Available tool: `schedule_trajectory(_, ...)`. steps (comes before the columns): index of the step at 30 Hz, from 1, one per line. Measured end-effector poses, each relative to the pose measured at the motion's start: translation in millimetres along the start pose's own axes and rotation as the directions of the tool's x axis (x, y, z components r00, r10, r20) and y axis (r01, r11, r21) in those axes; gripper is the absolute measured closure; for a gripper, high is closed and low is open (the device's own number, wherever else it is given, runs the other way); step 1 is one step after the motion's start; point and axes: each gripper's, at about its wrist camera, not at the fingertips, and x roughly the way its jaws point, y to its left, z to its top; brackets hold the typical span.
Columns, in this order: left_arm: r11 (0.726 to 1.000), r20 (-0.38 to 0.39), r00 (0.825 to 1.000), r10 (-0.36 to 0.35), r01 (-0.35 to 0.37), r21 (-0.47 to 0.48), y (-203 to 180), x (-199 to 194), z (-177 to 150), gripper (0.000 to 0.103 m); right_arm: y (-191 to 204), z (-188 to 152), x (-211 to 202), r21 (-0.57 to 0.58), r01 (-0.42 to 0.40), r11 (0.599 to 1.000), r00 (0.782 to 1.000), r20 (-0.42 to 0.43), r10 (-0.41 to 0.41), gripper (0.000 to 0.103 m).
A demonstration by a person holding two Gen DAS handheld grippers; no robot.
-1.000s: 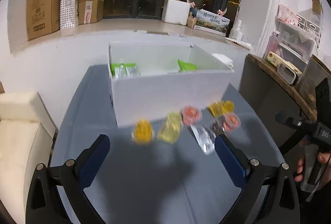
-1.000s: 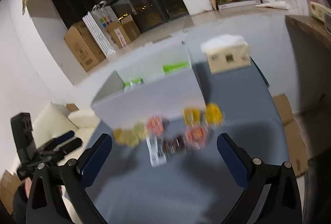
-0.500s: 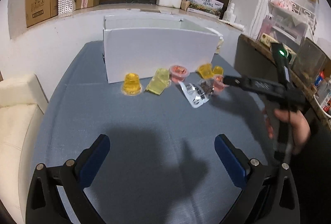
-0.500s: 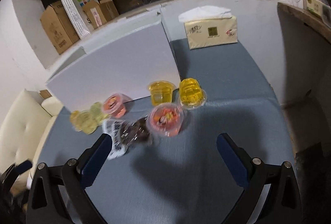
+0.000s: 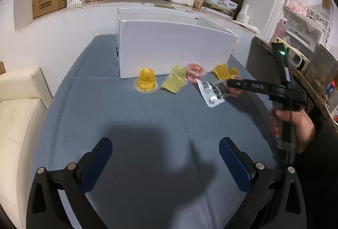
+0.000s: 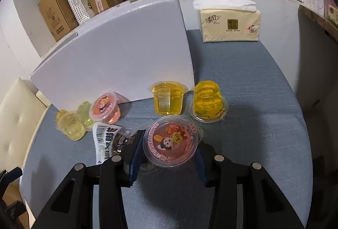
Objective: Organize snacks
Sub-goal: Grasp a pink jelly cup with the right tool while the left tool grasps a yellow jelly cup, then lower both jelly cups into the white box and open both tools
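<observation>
On the bench, your right gripper has just been closing its fingers around the pink jelly cup; squeeze harder and its thin wall may buckle, while the left gripper hangs with fingers apart.

Both grippers — left gripper, right gripper — are black frames with blue finger pads and silver screws; a green light glows on the right one's stem.
</observation>
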Motion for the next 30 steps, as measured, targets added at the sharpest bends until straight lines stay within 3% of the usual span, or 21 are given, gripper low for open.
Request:
schedule_trajectory(13, 0.986, 0.028, 0.986, 0.164, -0.164, -0.016, 26, 74, 75, 0.0, 26, -48, -93, -0.004, -0.098, 0.995, 0.991, 0.094, 0.098, 0.056)
schedule_trajectory(17, 0.983, 0.005, 0.986, 0.168, -0.167, -0.077, 37, 96, 87, 0.0, 28, -63, -111, 0.007, -0.113, 0.994, 0.988, 0.102, 0.112, 0.056)
schedule_trajectory(20, 0.982, -0.007, 0.985, 0.173, -0.173, -0.07, 36, 112, 90, 0.001, 29, -68, -119, 0.001, -0.099, 0.995, 0.989, 0.113, 0.099, 0.056)
schedule_trajectory(22, 0.98, -0.029, 0.981, 0.191, -0.192, -0.051, 33, 122, 91, 0.013, 28, -70, -119, 0.001, -0.1, 0.995, 0.989, 0.106, 0.099, 0.056)
schedule_trajectory(23, 0.978, -0.04, 0.979, 0.2, -0.202, -0.046, 33, 127, 90, 0.026, 28, -71, -120, 0.006, -0.102, 0.995, 0.989, 0.105, 0.101, 0.056)
schedule_trajectory(25, 0.981, -0.073, 0.979, 0.189, -0.192, -0.032, 30, 138, 88, 0.039, 27, -72, -120, 0.008, -0.103, 0.995, 0.989, 0.103, 0.101, 0.056)
schedule_trajectory(28, 0.986, -0.06, 0.984, 0.168, -0.169, -0.008, 24, 137, 86, 0.06, 27, -73, -118, 0.009, -0.106, 0.994, 0.989, 0.1, 0.104, 0.056)
schedule_trajectory(30, 0.985, -0.058, 0.983, 0.173, -0.172, 0.01, 21, 135, 87, 0.063, 28, -73, -116, 0.008, -0.107, 0.994, 0.99, 0.097, 0.106, 0.056)
